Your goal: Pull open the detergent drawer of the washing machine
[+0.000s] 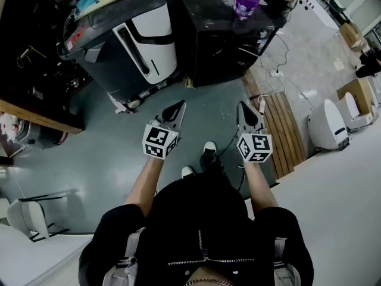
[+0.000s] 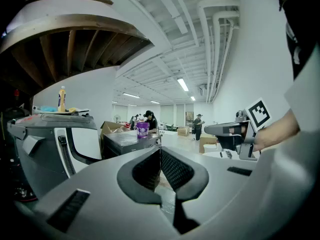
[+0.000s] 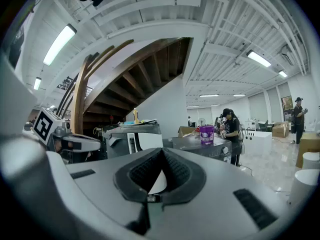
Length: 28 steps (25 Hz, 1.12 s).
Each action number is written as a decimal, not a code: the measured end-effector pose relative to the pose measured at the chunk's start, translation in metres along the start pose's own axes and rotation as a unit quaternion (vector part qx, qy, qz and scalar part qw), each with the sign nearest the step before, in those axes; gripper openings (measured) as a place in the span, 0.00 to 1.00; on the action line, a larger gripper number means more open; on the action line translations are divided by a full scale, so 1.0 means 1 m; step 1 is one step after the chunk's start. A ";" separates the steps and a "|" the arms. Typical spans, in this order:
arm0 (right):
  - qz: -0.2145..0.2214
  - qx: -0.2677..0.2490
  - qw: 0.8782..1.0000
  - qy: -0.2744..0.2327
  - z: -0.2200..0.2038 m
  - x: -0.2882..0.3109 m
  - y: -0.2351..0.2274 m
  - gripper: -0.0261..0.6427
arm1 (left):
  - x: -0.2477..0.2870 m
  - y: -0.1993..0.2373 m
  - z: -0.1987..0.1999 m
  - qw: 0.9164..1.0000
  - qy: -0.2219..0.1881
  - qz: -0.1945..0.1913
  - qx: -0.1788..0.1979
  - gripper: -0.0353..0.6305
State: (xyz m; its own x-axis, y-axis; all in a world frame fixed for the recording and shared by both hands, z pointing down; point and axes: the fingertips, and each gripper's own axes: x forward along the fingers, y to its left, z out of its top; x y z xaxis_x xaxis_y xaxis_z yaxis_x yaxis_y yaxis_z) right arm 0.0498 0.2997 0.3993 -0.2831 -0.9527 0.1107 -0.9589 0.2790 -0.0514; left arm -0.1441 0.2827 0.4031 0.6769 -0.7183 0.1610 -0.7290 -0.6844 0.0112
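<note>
jaws together on left gripper [image 1: 181, 105] and right gripper [image 1: 243, 105], nothing held. washing machine [image 1: 220, 46] front dark, detergent drawer not discernible.

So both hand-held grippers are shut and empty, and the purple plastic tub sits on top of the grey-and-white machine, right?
Not quite: the head view shows the purple plastic tub on top of the black box-shaped machine. The left hand-held gripper and right hand-held gripper are indeed shut and empty.
</note>
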 end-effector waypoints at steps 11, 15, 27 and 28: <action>0.016 0.026 0.999 0.011 -0.011 0.010 0.013 0.05 | -0.003 0.009 -0.005 1.000 0.001 -0.002 0.001 0.09; 0.002 0.011 1.000 0.023 -0.018 0.017 0.013 0.05 | 0.002 0.014 -0.011 1.000 0.009 -0.004 -0.002 0.09; 0.014 0.015 0.999 0.031 -0.017 0.083 -0.026 0.05 | 0.074 0.049 -0.008 1.000 0.019 -0.004 -0.007 0.09; 0.012 0.015 0.999 0.033 -0.019 0.091 -0.032 0.05 | 0.083 0.054 -0.009 1.000 0.023 -0.004 -0.008 0.09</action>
State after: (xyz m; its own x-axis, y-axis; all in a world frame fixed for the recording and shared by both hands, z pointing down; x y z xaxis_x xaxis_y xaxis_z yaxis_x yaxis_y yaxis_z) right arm 0.0541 0.2061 0.4294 -0.3070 -0.9357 0.1736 -0.9513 0.2966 -0.0836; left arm -0.1279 0.1874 0.4259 0.6772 -0.7065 0.2054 -0.7258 -0.6874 0.0286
